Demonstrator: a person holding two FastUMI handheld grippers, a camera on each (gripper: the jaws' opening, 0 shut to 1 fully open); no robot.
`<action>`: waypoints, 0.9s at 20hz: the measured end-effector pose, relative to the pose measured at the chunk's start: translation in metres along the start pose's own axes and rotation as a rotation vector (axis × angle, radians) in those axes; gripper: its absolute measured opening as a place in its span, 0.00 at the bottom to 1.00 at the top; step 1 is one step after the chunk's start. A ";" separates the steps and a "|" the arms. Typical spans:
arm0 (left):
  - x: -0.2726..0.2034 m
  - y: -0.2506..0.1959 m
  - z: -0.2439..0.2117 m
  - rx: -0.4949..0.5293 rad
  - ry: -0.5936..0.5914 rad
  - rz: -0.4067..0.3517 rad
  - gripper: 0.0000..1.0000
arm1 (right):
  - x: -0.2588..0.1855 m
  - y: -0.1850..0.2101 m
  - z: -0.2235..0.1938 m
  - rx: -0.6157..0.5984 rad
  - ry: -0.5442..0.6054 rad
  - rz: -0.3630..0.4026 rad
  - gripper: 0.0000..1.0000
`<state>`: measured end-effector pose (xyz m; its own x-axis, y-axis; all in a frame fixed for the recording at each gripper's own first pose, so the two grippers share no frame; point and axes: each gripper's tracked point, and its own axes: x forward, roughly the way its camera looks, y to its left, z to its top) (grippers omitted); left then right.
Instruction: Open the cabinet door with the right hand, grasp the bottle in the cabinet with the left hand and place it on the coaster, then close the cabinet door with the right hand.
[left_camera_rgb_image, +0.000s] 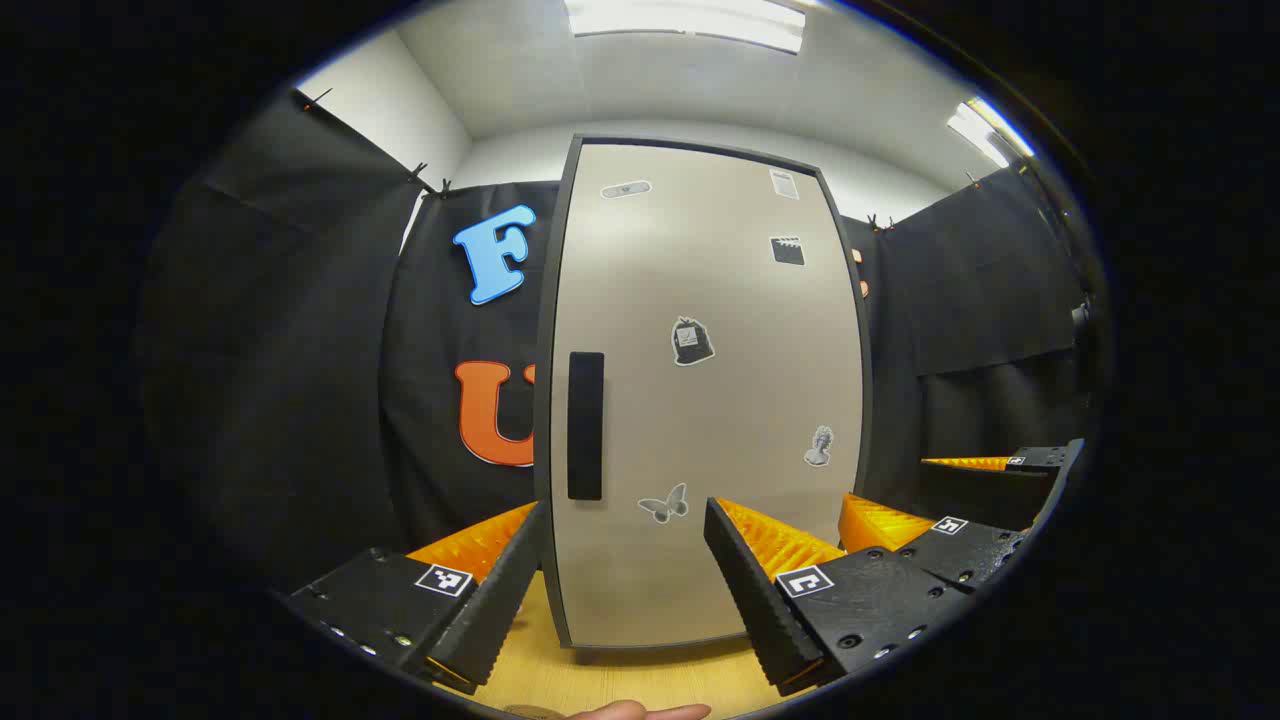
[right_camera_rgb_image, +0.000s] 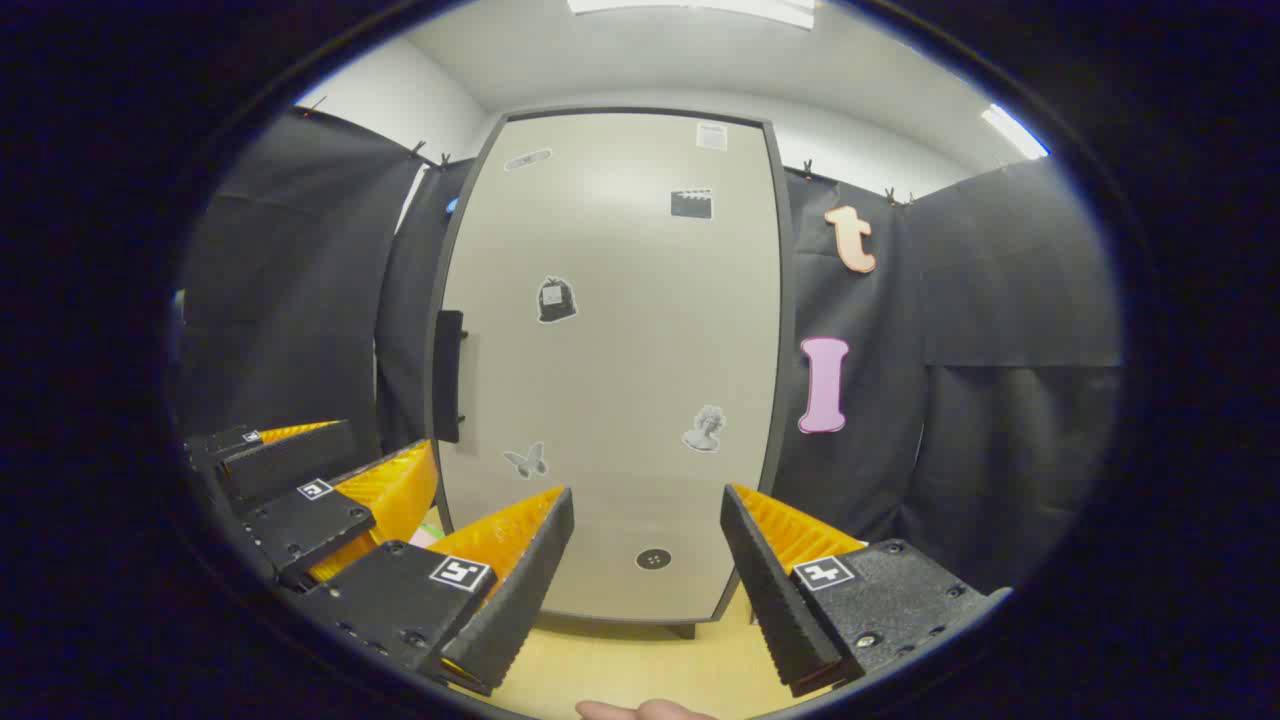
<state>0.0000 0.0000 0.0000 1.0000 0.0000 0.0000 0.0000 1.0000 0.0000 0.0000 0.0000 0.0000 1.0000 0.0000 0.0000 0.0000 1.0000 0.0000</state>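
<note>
The cabinet door (right_camera_rgb_image: 610, 360) stands closed straight ahead of both tools, so the bottle sits hidden behind it and cannot be seen yet; no coaster can be made out with certainty either. The move that matters turns on the door handle (right_camera_rgb_image: 448, 375), a dark upright bar at the door's left edge, its long axis vertical.

From the right gripper (right_camera_rgb_image: 645, 580), the handle lies ahead, up and off to the left, beyond the line of its left finger. Its jaws stand wide apart and hold nothing, pointing at the lower middle of the door, above the wooden tabletop (right_camera_rgb_image: 620, 665). To reach the bar it would need to swing left and rise, and I judge the opening would then have to straddle the upright bar from the sides.

The left gripper (left_camera_rgb_image: 620, 580) is likewise wide open and empty, and the handle (left_camera_rgb_image: 586, 425) sits just above and ahead of its left finger, so this tool looks nearer the handle, though the task gives the door to the right hand. The two tools hover side by side, level and facing the door, neither touching it.
</note>
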 end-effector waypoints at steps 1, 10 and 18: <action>-0.001 -0.001 -0.002 -0.004 0.005 -0.002 0.94 | -0.001 0.000 0.000 -0.002 0.002 0.002 0.96; -0.002 -0.016 -0.008 -0.022 0.021 -0.046 0.94 | 0.000 -0.006 -0.001 0.010 -0.013 0.018 0.96; 0.004 -0.020 -0.015 0.004 0.039 -0.055 0.94 | 0.008 -0.012 -0.010 0.048 0.014 0.006 0.96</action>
<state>0.0044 -0.0202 -0.0153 0.9977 -0.0547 -0.0389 0.0549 0.9985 0.0026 0.0085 -0.0118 -0.0100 0.9999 0.0067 -0.0138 -0.0061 0.9988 0.0481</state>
